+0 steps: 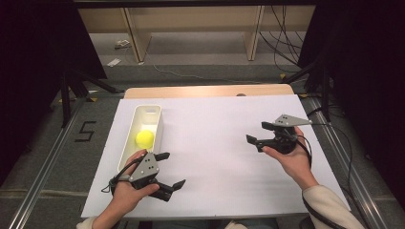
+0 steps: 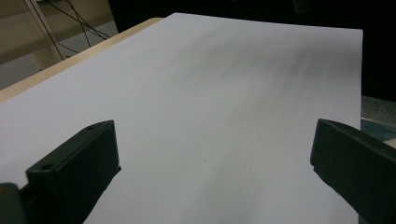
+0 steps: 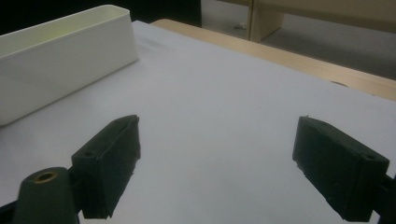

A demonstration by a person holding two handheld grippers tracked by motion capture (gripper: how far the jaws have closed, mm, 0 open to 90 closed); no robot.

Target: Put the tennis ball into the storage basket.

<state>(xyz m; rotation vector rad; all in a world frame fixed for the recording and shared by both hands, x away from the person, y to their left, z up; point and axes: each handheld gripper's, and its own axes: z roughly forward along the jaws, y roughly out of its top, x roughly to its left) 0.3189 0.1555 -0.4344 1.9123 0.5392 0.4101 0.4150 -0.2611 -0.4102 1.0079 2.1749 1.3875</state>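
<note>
- The surface (image 1: 224, 143) is a wooden tabletop covered almost wholly by a white sheet; a strip of bare wood shows along its far edge. In the left gripper view the sheet (image 2: 219, 93) runs away blank and streaked with soft shadow, with the wood edge at upper left.
- Beyond the surface, the high view shows grey floor, light wooden furniture legs, loose cables and a "5" marked on the floor at left.
- A long, narrow white bin (image 1: 135, 125) with rounded corners lies on the left part of the surface, its length running away from the person. The right gripper view shows its plain outer wall (image 3: 65, 65) from the side, standing upright on the sheet, but not its inside.
- The left tool (image 1: 166, 170) is held in the person's left hand (image 1: 126, 191), just beside the bin's near end, a grey three-cornered plate on top. Its jaws stand wide apart, released, with nothing between them; its own view shows bare sheet in the gap.
- The right tool (image 1: 258, 133) is held in the right hand (image 1: 293, 160) over the right part of the surface, well apart from the bin. Its jaws are spread too and grasp nothing.
- A bright yellow ball (image 1: 144, 138), smooth and round, rests inside the bin toward its near half, seen from the high view.
</note>
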